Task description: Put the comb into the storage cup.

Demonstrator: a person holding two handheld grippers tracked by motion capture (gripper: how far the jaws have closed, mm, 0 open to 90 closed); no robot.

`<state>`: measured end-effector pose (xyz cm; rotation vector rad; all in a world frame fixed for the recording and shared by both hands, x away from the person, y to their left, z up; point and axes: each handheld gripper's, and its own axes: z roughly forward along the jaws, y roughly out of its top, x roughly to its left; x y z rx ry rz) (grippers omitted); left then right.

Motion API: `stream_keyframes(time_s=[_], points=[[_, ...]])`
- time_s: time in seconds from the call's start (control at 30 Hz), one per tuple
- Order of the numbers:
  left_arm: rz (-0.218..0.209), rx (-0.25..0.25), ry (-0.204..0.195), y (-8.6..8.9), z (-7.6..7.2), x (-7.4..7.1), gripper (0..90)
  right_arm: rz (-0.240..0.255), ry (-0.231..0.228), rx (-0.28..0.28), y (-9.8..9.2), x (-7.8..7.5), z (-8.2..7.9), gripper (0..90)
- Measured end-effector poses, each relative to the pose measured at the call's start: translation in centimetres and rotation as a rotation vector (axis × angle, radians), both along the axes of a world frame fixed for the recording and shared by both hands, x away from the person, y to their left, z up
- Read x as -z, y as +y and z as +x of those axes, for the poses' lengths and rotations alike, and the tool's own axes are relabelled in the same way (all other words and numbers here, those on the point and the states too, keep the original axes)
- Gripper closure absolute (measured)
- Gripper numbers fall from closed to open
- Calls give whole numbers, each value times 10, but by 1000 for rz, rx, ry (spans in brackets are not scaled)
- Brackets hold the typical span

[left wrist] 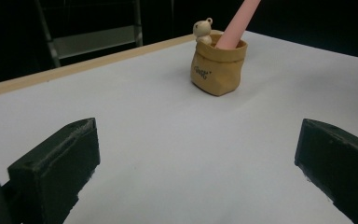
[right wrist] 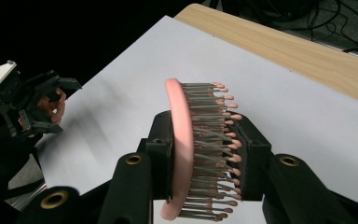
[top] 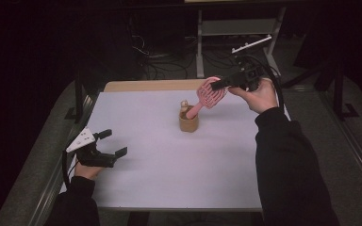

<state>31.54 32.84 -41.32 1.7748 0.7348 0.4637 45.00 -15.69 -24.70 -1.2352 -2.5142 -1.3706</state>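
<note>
From above, our right gripper (top: 218, 84) clamps the brush (top: 210, 93) head at one o'clock of the pouch (top: 188, 123), its handle inside. Our left gripper (top: 111, 143) sits at eight o'clock, jaws wide. Its view shows the pouch at twelve. Right gripper view: jaws squeeze the bristles.

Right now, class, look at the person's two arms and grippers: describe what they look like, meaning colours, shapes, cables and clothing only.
Both forearms wear black long sleeves. The left gripper is black, with two blocky flat-faced jaws and a pale three-cornered plate dotted with small marks on top. The right gripper is also black; brass-coloured rings sit in its jaw arms, and a black cable loops from it.
</note>
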Motion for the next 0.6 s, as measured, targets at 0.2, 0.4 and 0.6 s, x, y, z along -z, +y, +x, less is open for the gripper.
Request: stream_keyframes(time_s=[0.2, 0.4, 0.6], points=[[10, -12, 17, 4, -5, 7, 0, -3, 11, -5, 6, 6, 4, 635], [3, -33, 13, 10, -9, 10, 0, -15, 16, -5, 13, 12, 7, 634], [-10, -60, 20, 14, -11, 13, 0, -34, 28, -6, 20, 18, 11, 634]])
